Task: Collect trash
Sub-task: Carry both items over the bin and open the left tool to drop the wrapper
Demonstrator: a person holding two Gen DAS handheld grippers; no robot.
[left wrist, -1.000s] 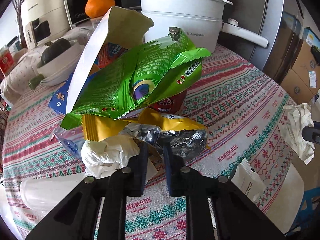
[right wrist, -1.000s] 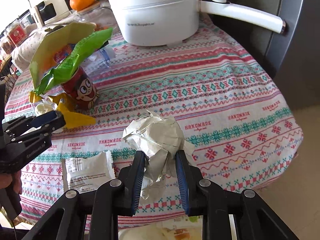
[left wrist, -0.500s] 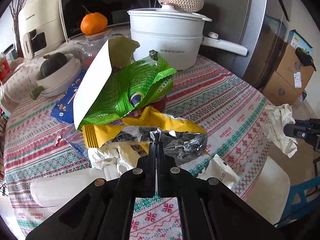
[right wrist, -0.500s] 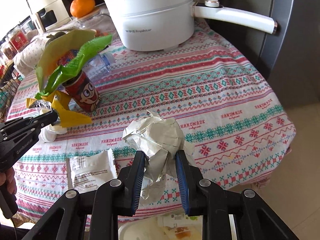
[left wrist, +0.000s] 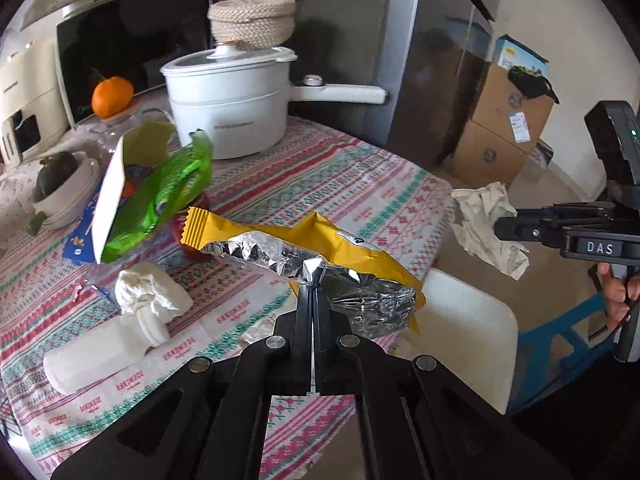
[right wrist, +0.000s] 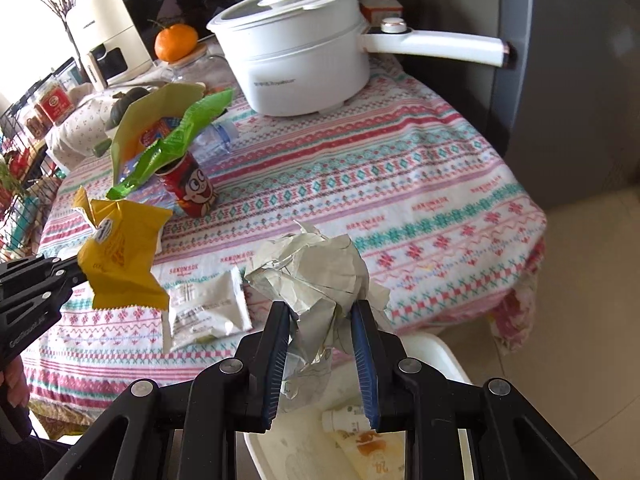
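My left gripper is shut on a yellow foil-lined snack wrapper and holds it in the air above the table edge; it also shows in the right wrist view. My right gripper is shut on a crumpled paper ball, held beyond the table edge above a white bin; the ball also shows in the left wrist view. On the table lie a white sachet, a crumpled tissue and a green bag over a red can.
A white electric pot with a long handle stands at the back of the patterned tablecloth. An orange, a bowl and a microwave are behind. The bin holds some trash. Cardboard boxes stand on the floor.
My left gripper closed on the yellow wrapper and lifted it off the pile toward the table edge. My right gripper kept hold of the paper ball and drew back over the bin.
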